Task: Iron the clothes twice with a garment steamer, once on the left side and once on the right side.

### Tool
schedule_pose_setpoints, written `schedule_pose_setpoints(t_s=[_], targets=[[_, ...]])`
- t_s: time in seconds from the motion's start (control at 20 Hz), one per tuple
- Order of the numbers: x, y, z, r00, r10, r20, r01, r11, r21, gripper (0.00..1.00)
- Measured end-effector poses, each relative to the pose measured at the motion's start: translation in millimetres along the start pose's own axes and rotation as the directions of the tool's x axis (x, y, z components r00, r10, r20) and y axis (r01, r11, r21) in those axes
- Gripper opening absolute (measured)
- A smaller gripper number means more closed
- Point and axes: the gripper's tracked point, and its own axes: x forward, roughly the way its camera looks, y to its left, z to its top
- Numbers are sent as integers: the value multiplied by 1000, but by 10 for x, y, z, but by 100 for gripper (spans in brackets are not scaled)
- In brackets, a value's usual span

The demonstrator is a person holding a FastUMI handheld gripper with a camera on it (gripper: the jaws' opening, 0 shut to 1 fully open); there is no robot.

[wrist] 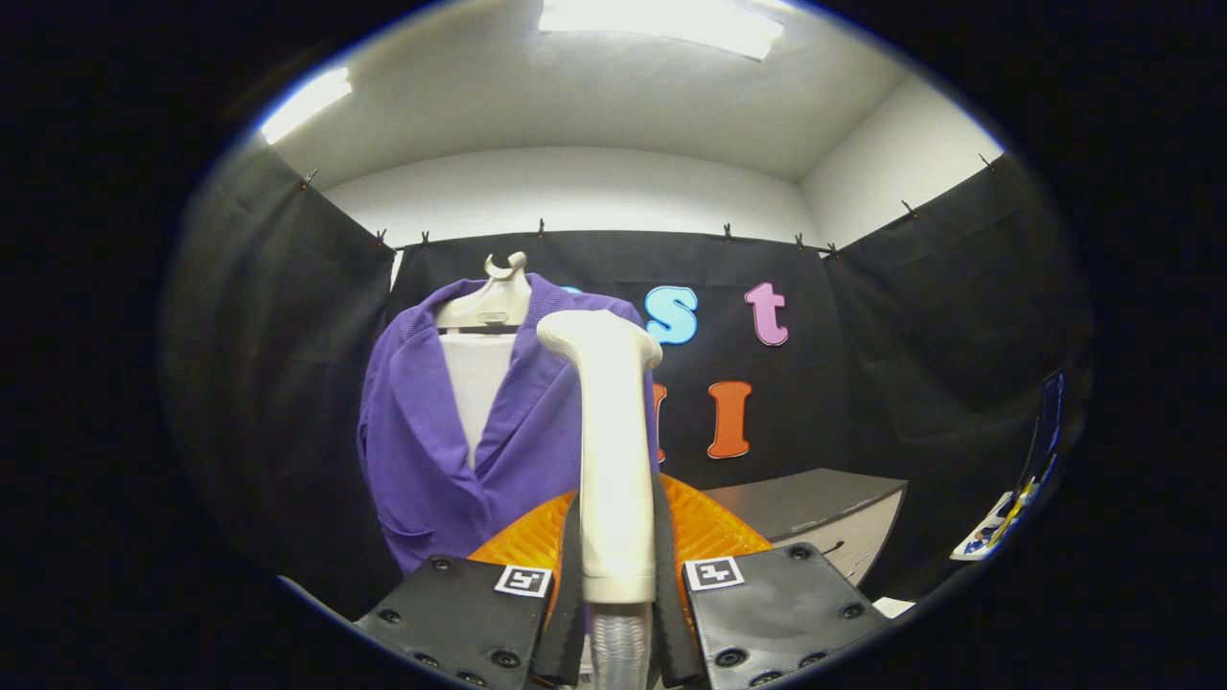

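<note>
A purple garment (431,431) hangs on a pale hanger (489,302) over a white form, against the black wall ahead and to the left of my fingers. The cream garment steamer (612,450) stands upright between my fingers, its head (596,337) bent toward the garment's right side. My gripper (615,575) is shut on the steamer's handle, with both orange fingers (532,541) pressed against it. A ribbed hose (618,647) leaves the handle's bottom. Whether the steamer's head touches the cloth I cannot tell.
A grey table or cabinet (815,503) stands beyond my fingers to the right, by the black cloth wall. Coloured items (1007,517) lean at the far right wall. Ceiling lights shine above.
</note>
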Motion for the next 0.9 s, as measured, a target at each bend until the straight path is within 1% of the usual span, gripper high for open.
schedule_pose_setpoints(t_s=[0.15, 0.3, 0.4, 0.6, 0.9], targets=[[-148, 344, -99, 1000, 31, -2, -31, 999, 7, 37], [-188, 508, -219, 999, 49, -12, -49, 999, 6, 37], [-136, 495, -275, 1000, 26, -13, -26, 1000, 0, 37], [95, 490, -400, 999, -4, -34, 5, 1000, 30, 37], [414, 463, -471, 998, -34, -49, 34, 999, -15, 37]])
